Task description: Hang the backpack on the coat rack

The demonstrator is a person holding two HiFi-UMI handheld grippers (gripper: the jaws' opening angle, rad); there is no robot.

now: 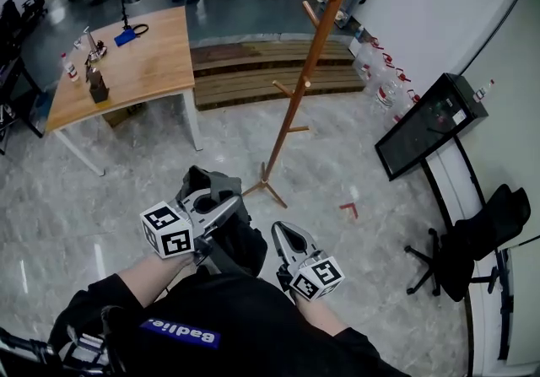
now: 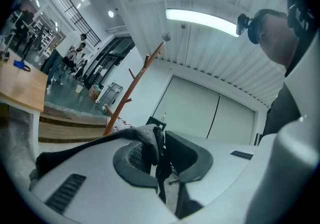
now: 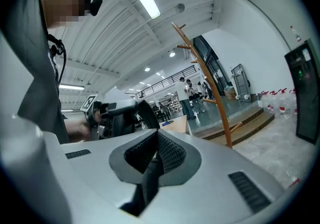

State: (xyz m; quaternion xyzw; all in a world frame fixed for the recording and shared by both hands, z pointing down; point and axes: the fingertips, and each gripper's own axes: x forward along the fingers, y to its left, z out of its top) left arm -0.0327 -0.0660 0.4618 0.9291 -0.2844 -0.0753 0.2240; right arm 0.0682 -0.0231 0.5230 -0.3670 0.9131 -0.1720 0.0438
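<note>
A dark backpack (image 1: 239,245) hangs low in front of me, between my two grippers. In the left gripper view, my left gripper (image 2: 160,140) is shut on a fold of its grey-black fabric (image 2: 150,140), which drapes over the left jaw. My right gripper (image 3: 156,140) is shut on a dark strap (image 3: 150,168) that hangs down from between its pads. In the head view the left gripper (image 1: 224,205) sits at the pack's top and the right gripper (image 1: 281,230) at its right side. The wooden coat rack (image 1: 314,51) stands just ahead, its base (image 1: 266,187) close to the pack.
A wooden table (image 1: 139,63) with small bottles stands at the left, with a low wooden step (image 1: 253,72) behind the rack. A black screen on a stand (image 1: 430,122) and a black office chair (image 1: 481,236) are at the right. Water bottles (image 1: 380,72) line the wall.
</note>
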